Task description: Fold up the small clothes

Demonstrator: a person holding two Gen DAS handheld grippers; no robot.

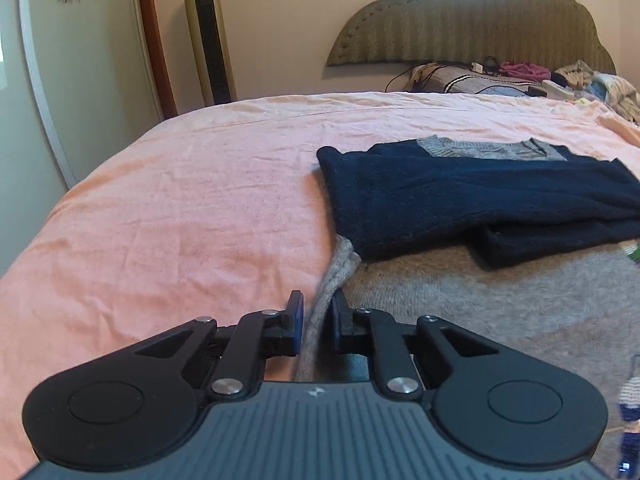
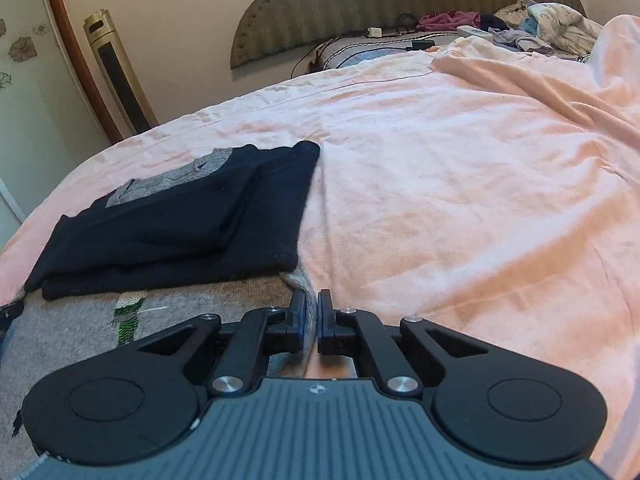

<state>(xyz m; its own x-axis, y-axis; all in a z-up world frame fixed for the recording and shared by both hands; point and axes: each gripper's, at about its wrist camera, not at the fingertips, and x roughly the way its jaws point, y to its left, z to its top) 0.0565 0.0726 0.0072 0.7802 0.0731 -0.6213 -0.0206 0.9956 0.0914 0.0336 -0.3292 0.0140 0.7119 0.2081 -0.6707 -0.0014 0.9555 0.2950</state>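
While two hand-held grippers (image 1: pixel 316 320) (image 2: pixel 312 318) pinch one sweater (image 1: pixel 480 320).

Beyond the matt black plastic left claw (image 1: pixel 316 320), a fuzzy grey knit sweater (image 1: pixel 480 300) met smooth navy knit; the pink bedsheet (image 1: pixel 180 200) looked like crinkled cotton.

Bed (image 1: pixel 180 200): pink sheet, wrinkled. On it: grey knit garment (image 1: pixel 480 300), navy folded sweater (image 1: pixel 460 200) overlapping it; loose clothes pile (image 2: pixel 540 24) by the headboard.
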